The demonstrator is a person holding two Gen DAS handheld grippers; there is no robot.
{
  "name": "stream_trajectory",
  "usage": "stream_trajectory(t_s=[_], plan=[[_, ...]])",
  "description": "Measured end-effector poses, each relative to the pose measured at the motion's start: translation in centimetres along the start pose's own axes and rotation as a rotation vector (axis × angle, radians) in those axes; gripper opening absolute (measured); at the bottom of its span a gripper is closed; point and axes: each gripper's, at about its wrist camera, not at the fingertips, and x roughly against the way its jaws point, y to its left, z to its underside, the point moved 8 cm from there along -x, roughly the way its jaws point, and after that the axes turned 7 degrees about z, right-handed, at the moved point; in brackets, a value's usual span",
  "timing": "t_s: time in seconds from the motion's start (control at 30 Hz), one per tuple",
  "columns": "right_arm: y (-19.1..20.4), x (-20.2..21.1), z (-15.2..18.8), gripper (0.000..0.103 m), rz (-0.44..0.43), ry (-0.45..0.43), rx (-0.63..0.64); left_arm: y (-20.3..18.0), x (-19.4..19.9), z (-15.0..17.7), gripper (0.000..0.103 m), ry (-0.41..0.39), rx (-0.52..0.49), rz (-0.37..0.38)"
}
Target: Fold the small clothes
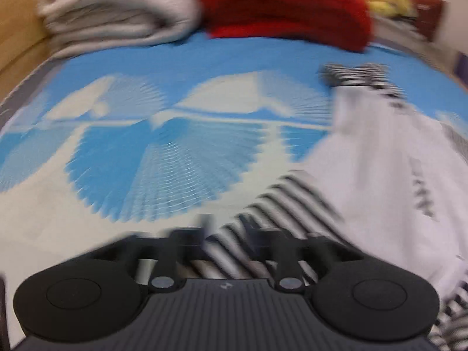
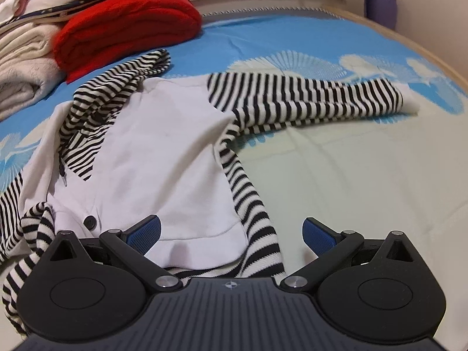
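One soft white top (image 2: 163,146), ribbed striped sleeves (image 2: 307,102), fluffy red knit (image 2: 125,23)

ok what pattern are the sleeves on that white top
Black and white stripes on the sleeves of the white top, clearest in the right wrist view.

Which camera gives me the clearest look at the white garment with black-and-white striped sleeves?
The right wrist view: the white garment with striped sleeves lies sharp and almost whole, one sleeve stretched right. The left wrist view is motion-blurred and shows only part of it at the right edge.
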Motion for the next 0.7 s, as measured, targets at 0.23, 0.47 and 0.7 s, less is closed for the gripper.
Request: stream_trajectory(t_s=[0.23,0.47,0.7], plan=[[-1.2,-1.9,0.9,0.102,-0.036,0.129,-0.169,-4.8,-6.3,0.0,0.101,0.109,-0.216,-0.053],[-2.7,-2.4,1.2,0.102,0.033,0.133,-0.216,-8.6,-3.9,0.7,0.002,0.148,-0.421,-0.005],[-2.4,-1.5,0.7,0.102,0.029,0.100,-0.195,3.1,-6.8,-5.9,0.002,0.160,-0.292,-0.374]])
